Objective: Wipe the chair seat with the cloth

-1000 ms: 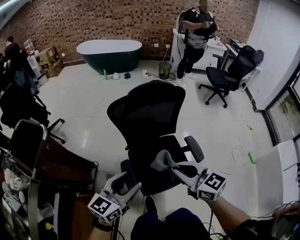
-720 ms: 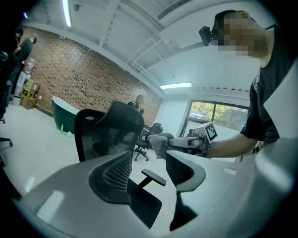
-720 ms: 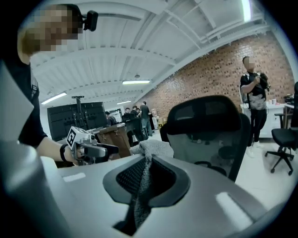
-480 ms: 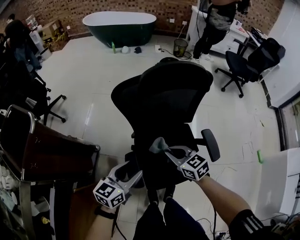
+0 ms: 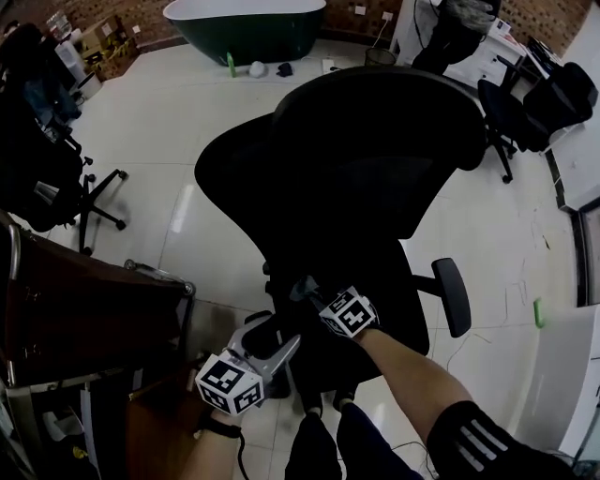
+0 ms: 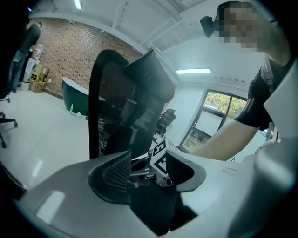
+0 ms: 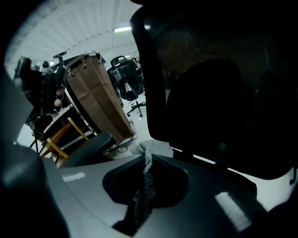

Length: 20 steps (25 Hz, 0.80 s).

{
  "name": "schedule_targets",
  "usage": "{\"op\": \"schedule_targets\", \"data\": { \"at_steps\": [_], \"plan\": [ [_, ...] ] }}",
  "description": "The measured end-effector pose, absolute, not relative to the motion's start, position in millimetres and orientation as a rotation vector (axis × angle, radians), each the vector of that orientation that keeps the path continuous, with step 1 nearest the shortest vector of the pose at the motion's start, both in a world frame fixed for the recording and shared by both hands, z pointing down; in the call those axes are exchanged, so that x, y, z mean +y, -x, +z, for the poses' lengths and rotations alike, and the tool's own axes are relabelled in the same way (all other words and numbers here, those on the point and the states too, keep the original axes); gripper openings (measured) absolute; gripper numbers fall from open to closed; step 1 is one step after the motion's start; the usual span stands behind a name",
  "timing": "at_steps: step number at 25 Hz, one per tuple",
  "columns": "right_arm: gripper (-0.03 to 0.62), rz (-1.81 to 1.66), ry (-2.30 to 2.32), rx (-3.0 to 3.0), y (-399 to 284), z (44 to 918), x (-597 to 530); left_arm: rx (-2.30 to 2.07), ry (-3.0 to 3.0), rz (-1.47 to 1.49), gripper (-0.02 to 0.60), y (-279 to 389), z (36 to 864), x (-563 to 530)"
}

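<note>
Fingers [image 7: 170, 183] of the right gripper [image 5: 312, 294] are pinched on the cloth [image 7: 148, 173] over the chair seat [image 5: 389, 300], while the left gripper [image 5: 274, 336] holds its fingers [image 6: 116, 174] apart, empty, near the seat's front edge.

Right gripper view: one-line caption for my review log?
Right gripper clamps a grey cloth between its jaws, close in front of the black office chair.

three office chairs: near chair [image 5: 375, 159], left chair [image 5: 42, 178], far right chair [image 5: 558, 94]. one dark green bathtub [image 5: 248, 28], far. two grippers: left gripper [image 5: 277, 336], right gripper [image 5: 307, 292]. one cloth [image 7: 145, 186]. one brown surface [image 5: 84, 305], near left.
</note>
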State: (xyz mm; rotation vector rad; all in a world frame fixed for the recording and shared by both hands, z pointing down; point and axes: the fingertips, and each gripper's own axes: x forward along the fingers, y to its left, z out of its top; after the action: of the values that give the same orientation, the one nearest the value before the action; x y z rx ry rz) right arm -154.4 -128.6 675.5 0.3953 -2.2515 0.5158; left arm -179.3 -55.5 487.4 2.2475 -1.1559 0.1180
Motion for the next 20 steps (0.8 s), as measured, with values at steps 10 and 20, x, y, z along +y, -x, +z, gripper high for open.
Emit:
{"op": "schedule_targets", "data": {
  "at_steps": [10,20],
  "plan": [
    [0.02,0.489,-0.29,-2.203,192.5,780.8,-131.2,-1.186,-2.265,0.142,0.253,177.2,521.2,-75.1],
    [0.02,0.424,-0.156,-2.138,175.6,845.4,-118.1,-1.161,-2.234,0.229,0.255,147.5,562.4,-83.0]
  ]
}}
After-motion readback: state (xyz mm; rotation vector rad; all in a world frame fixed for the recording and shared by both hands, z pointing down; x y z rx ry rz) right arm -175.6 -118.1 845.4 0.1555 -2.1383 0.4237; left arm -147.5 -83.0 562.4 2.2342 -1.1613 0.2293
